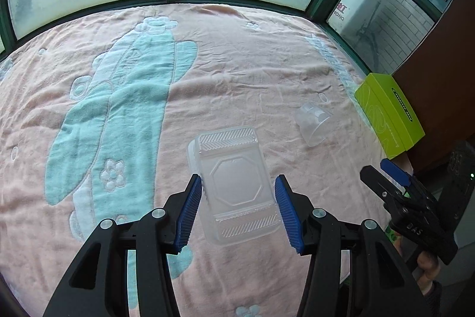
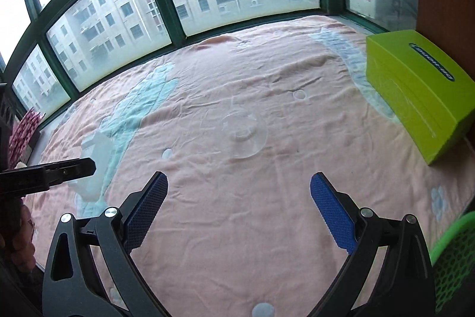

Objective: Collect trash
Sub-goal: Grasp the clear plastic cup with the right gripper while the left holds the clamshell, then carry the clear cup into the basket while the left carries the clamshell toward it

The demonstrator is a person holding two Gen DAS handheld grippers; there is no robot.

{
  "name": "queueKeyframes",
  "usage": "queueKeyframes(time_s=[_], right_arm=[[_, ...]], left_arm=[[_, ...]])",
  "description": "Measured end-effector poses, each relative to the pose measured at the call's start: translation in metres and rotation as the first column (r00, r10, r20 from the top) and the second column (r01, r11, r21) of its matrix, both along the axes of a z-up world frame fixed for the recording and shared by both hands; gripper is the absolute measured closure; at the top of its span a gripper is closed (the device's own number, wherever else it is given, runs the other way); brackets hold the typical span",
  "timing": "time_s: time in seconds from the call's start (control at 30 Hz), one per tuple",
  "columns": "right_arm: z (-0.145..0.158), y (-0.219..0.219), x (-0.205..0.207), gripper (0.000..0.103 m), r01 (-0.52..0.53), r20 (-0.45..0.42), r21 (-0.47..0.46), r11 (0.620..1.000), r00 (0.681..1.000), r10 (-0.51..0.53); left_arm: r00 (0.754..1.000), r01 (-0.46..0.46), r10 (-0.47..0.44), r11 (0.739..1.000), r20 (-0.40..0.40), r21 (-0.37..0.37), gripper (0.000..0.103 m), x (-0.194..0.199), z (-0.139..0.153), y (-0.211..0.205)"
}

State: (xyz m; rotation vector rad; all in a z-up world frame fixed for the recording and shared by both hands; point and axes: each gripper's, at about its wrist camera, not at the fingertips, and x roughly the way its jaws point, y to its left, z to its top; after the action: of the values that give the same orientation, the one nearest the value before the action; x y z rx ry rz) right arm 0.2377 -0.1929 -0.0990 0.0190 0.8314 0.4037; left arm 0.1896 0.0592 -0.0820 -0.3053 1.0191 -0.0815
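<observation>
Pink bedding with a teal cactus print (image 1: 124, 97) covered the bed below the green-framed windows (image 2: 166, 5). Left tongs (image 1: 236, 207) pinched a clear plastic clamshell box (image 1: 234, 171), empty, held above the blanket near the bed's front edge. Right tongs (image 2: 239, 207) stood spread with nothing between them. A clear plastic cup (image 2: 243, 132), empty, lay on its side toward the right edge, near a lime-green box (image 2: 415, 91). A green mesh basket (image 2: 454, 257) showed at the front right corner.

"DAS" on the right tongs (image 1: 383, 171); partial "HONG" on a window sign (image 1: 341, 12).
</observation>
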Motion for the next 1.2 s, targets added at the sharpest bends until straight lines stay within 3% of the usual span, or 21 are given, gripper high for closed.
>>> queueKeyframes(time_s=[0.5, 0.63, 0.8, 1.2], right_arm=[[-0.047, 0.035, 0.084, 0.007, -0.023, -0.083, -0.062, 0.998, 0.996, 0.018], [-0.057, 0.037, 0.092, 0.012, -0.020, -0.098, -0.063, 0.998, 0.995, 0.013], [-0.063, 0.036, 0.095, 0.039, -0.018, -0.130, -0.058, 0.998, 0.992, 0.010], [-0.031, 0.014, 0.045, 0.040, 0.028, -0.086, -0.026, 0.999, 0.996, -0.030]], left_arm=[[1.000, 0.002, -0.002, 1.000, 0.008, 0.004, 0.053, 0.014, -0.004, 0.017], [1.000, -0.002, 0.002, 1.000, 0.000, 0.007, 0.053, 0.019, -0.008, 0.020], [1.000, 0.001, -0.001, 1.000, -0.010, 0.014, 0.053, 0.023, -0.012, 0.018], [1.000, 0.022, -0.022, 1.000, -0.003, 0.007, 0.053, 0.013, -0.009, 0.002]])
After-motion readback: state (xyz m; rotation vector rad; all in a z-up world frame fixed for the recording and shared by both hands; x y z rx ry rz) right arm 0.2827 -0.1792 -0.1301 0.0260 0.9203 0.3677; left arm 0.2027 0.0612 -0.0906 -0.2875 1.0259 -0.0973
